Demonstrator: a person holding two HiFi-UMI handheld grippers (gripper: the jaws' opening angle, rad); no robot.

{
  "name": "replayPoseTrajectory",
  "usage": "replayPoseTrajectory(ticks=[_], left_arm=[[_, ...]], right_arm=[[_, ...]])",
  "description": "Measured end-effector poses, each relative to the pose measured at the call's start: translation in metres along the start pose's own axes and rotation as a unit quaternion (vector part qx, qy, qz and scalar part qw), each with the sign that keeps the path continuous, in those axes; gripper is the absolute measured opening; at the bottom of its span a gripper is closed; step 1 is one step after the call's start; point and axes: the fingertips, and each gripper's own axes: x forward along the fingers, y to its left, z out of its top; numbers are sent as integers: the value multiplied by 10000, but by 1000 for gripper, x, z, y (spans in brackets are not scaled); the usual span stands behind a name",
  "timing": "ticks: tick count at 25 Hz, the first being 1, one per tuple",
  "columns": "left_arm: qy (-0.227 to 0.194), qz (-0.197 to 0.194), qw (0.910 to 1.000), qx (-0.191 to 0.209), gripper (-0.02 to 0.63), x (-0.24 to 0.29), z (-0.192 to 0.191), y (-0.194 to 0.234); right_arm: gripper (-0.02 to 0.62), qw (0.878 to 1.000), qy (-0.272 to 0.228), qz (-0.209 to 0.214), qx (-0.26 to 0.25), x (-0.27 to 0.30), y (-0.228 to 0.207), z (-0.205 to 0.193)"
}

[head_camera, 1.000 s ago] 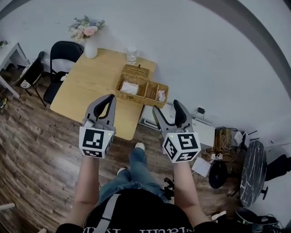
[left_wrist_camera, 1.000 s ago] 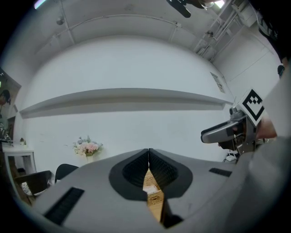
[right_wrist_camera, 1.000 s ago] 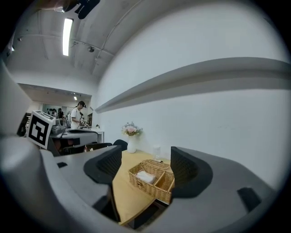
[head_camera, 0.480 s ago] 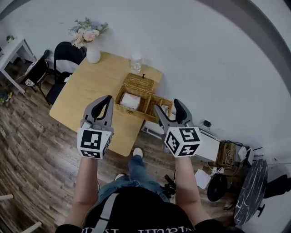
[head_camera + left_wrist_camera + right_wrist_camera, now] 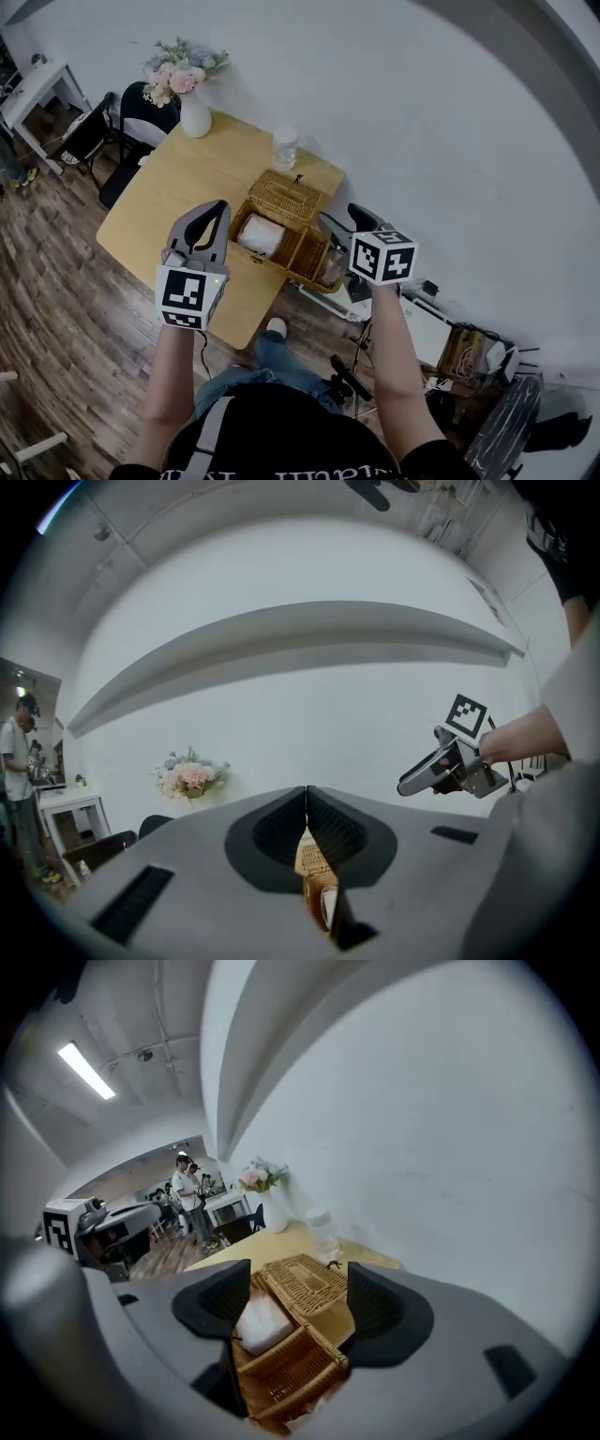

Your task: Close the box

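A wicker box (image 5: pixel 298 247) stands at the near edge of a wooden table (image 5: pixel 178 202), its woven lid (image 5: pixel 284 194) tipped open toward the wall. A white roll (image 5: pixel 257 236) lies in its left compartment. My right gripper (image 5: pixel 354 220) is open, held above the box's right end; in the right gripper view the box (image 5: pixel 300 1358), lid (image 5: pixel 305 1283) and roll (image 5: pixel 262 1321) show between its spread jaws (image 5: pixel 291 1297). My left gripper (image 5: pixel 221 206) is shut, in the air left of the box; its view shows a sliver of the box (image 5: pixel 317 897) and the right gripper (image 5: pixel 450 766).
A white vase of flowers (image 5: pixel 192 98) and a glass jar (image 5: pixel 284 147) stand at the table's back. Black chairs (image 5: pixel 131 117) sit at its left end. White boxes and cables lie on the floor at the right (image 5: pixel 450 342). People stand far off (image 5: pixel 187 1194).
The person has come closer to the table. My right gripper has moved forward over the box's right end. The left gripper kept its pose, still shut.
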Motion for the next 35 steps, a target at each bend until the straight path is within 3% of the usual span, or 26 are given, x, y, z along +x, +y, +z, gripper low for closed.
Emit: replayPoseTrajectory(ticks=[8, 14, 21, 23, 25, 29, 35], left_arm=[[255, 412, 9988, 35, 12, 29, -12, 12], [451, 631, 9970, 49, 12, 41, -27, 20], [538, 808, 9953, 76, 12, 49, -34, 31], [547, 821, 9951, 81, 12, 52, -35, 32], [547, 831, 9950, 84, 12, 53, -36, 33], [530, 895, 9945, 93, 12, 52, -35, 37], [472, 908, 9947, 86, 12, 44, -35, 36]], right_arm=[[333, 9900, 1244, 601, 280, 88, -45, -40], [331, 9704, 1906, 1136, 949, 136, -66, -66], [324, 9377, 1982, 1708, 2287, 167, -75, -71], [279, 9328, 1925, 1746, 2498, 171, -79, -72], [200, 9324, 1841, 1741, 2578, 173, -83, -72], [178, 9397, 1692, 1774, 2385, 172, -84, -66], [165, 9641, 1318, 1668, 1591, 159, -79, -41]])
